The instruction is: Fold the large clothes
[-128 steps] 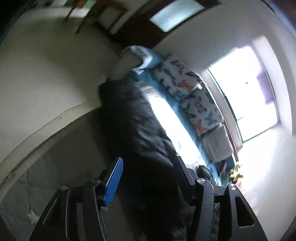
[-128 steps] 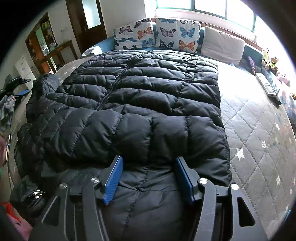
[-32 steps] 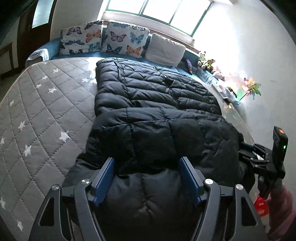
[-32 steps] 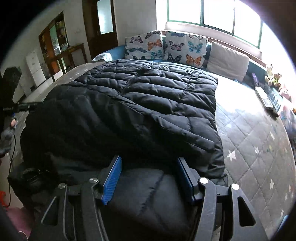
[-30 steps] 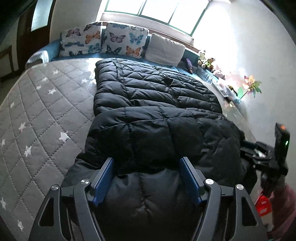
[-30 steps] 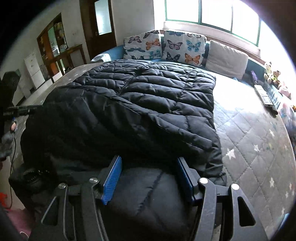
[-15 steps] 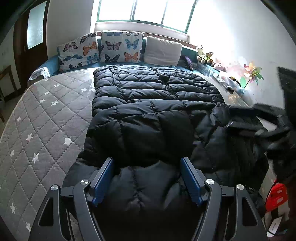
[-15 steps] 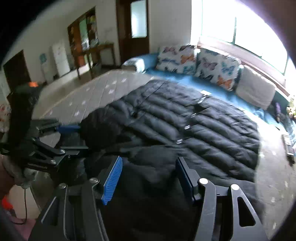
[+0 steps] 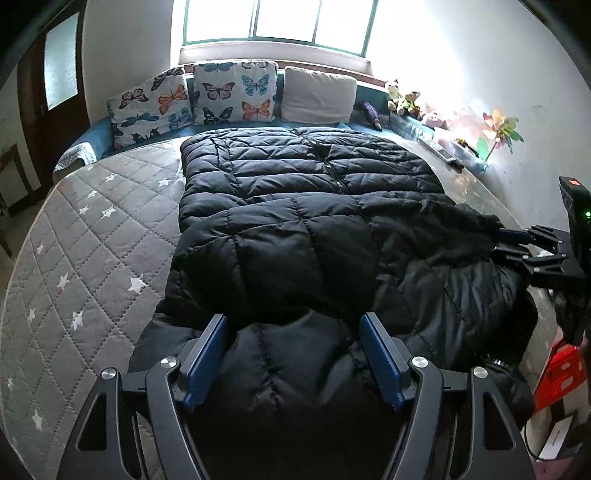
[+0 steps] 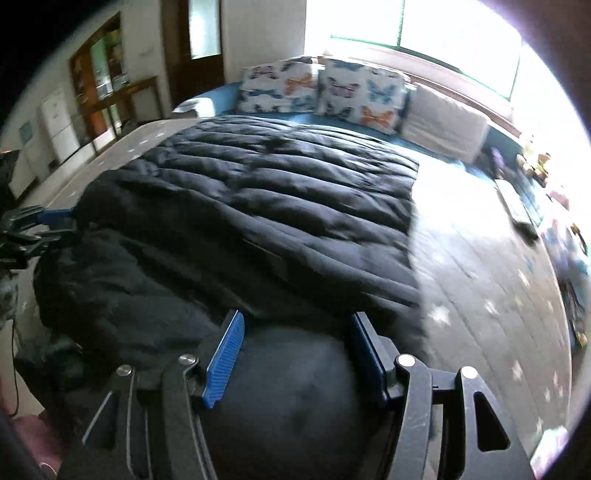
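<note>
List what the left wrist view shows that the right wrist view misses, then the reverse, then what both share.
Left wrist only: a paper pinwheel by the wall and a red-orange box beside the bed.

Right wrist only: a wooden shelf unit and a white cabinet across the room.

Both: the black puffer coat spread on the star-quilted mattress, butterfly cushions, the window, and coat bulging between each gripper's blue pads.

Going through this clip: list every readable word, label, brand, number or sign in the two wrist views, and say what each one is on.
None can be read.
Black puffer jacket: no label or logo shows.
Butterfly-print cushions: pictures only, no lettering.
Red-and-white object at the bed's edge: marks too small to read.
Shelves by the dark wooden door: too blurred to read.
</note>
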`<state>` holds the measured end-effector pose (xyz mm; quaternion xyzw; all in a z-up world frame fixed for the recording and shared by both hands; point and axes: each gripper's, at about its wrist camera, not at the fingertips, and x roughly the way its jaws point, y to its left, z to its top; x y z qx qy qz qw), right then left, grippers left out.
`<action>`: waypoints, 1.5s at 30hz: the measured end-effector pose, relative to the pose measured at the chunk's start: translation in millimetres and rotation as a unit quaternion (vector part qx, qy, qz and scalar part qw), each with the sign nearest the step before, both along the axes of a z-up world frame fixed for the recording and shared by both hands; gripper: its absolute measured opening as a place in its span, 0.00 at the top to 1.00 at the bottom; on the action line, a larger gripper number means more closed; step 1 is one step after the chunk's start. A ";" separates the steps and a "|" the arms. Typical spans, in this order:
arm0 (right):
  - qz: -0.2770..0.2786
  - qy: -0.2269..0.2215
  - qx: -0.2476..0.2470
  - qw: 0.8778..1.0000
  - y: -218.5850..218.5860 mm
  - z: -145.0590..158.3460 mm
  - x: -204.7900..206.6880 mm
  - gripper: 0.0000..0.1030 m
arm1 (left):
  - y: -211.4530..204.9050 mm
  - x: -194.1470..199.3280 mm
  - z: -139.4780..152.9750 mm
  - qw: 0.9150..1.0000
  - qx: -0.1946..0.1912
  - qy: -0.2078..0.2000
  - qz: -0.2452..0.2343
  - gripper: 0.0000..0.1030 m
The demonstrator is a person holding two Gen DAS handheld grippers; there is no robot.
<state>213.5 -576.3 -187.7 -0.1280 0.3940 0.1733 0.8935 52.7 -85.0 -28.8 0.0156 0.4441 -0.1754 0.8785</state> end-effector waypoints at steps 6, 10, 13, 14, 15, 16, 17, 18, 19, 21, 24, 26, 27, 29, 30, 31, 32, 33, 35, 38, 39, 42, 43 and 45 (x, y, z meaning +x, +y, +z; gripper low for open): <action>-0.003 0.027 0.032 0.999 -10.1 -18.7 9.6 0.37 | 7.7 -2.1 35.3 0.999 -0.054 -0.001 -0.011 0.27; 0.001 0.027 0.015 1.000 -7.4 -6.1 9.8 0.37 | -2.4 3.7 57.9 0.996 -0.072 -0.017 -0.039 0.27; 0.004 0.003 0.022 1.000 -6.8 12.9 5.6 0.37 | -10.4 22.1 59.3 0.995 -0.084 -0.006 -0.046 0.29; 0.003 -0.008 0.028 1.000 -5.9 19.8 5.0 0.37 | -13.4 28.4 57.7 0.995 -0.088 -0.002 -0.048 0.31; 0.002 -0.015 0.035 0.999 -4.9 24.8 5.6 0.37 | -18.2 37.5 53.6 0.994 -0.096 0.007 -0.052 0.31; 0.003 -0.017 0.041 0.999 -4.0 27.0 7.8 0.37 | -23.4 42.1 50.9 0.993 -0.102 0.014 -0.057 0.31; 0.002 -0.018 0.048 0.999 -2.4 27.7 10.8 0.37 | -29.0 46.2 47.8 0.992 -0.105 0.019 -0.064 0.32; 0.000 -0.016 0.051 0.999 0.5 26.0 15.4 0.37 | -35.8 49.7 43.7 0.992 -0.104 0.021 -0.071 0.33; -0.001 -0.013 0.050 0.999 2.4 22.6 19.8 0.37 | -45.5 52.0 38.9 0.992 -0.098 0.021 -0.078 0.33; -0.007 -0.004 0.039 0.999 5.2 10.8 29.4 0.37 | -59.0 53.9 30.6 0.991 -0.091 0.025 -0.091 0.33; -0.011 0.005 0.037 0.999 1.1 -7.8 38.1 0.37 | -76.9 54.7 15.2 0.990 -0.086 0.034 -0.106 0.33; -0.008 0.003 0.040 0.999 -2.8 -10.4 37.2 0.37 | -84.5 53.1 7.6 0.990 -0.079 0.034 -0.114 0.33; -0.006 0.001 0.036 0.999 -3.1 -12.0 37.1 0.37 | -88.3 52.1 4.4 0.990 -0.075 0.031 -0.119 0.33; -0.001 -0.004 0.024 1.000 -1.7 -17.5 37.1 0.37 | -95.6 51.8 -3.7 0.990 -0.065 0.029 -0.124 0.33; 0.003 -0.007 0.019 1.000 -0.6 -19.6 37.0 0.37 | -99.9 52.5 -8.4 0.990 -0.056 0.031 -0.125 0.33; 0.007 -0.011 0.014 1.000 0.0 -21.2 36.9 0.37 | -104.2 52.7 -12.2 0.991 -0.049 0.031 -0.124 0.33; 0.009 -0.012 0.014 1.000 -0.3 -21.3 36.8 0.37 | -106.3 52.8 -14.2 0.991 -0.047 0.031 -0.124 0.33; 0.007 -0.009 0.017 1.000 -1.1 -20.1 37.2 0.37 | -108.6 52.4 -15.9 0.991 -0.044 0.032 -0.125 0.33; 0.006 -0.008 0.009 1.000 0.3 -14.3 34.5 0.37 | -112.0 51.2 -17.6 0.991 -0.035 0.032 -0.127 0.33; 0.006 -0.016 -0.007 1.000 4.9 3.4 20.6 0.37 | -115.1 48.8 -20.7 0.991 -0.025 0.031 -0.129 0.33; 0.012 -0.023 -0.005 1.000 6.1 10.9 12.4 0.37 | -116.1 48.2 -21.2 0.991 -0.024 0.030 -0.131 0.33; 0.039 -0.030 -0.011 0.999 10.1 21.8 -9.8 0.37 | -119.2 47.9 -23.2 0.990 -0.018 0.026 -0.135 0.33; 0.044 -0.027 -0.027 0.998 11.6 18.5 -14.5 0.37 | -119.1 47.4 -23.3 0.990 -0.016 0.024 -0.136 0.33; 0.041 -0.010 -0.063 0.997 9.5 0.4 -15.3 0.37 | -119.1 46.4 -23.4 0.990 -0.012 0.021 -0.137 0.33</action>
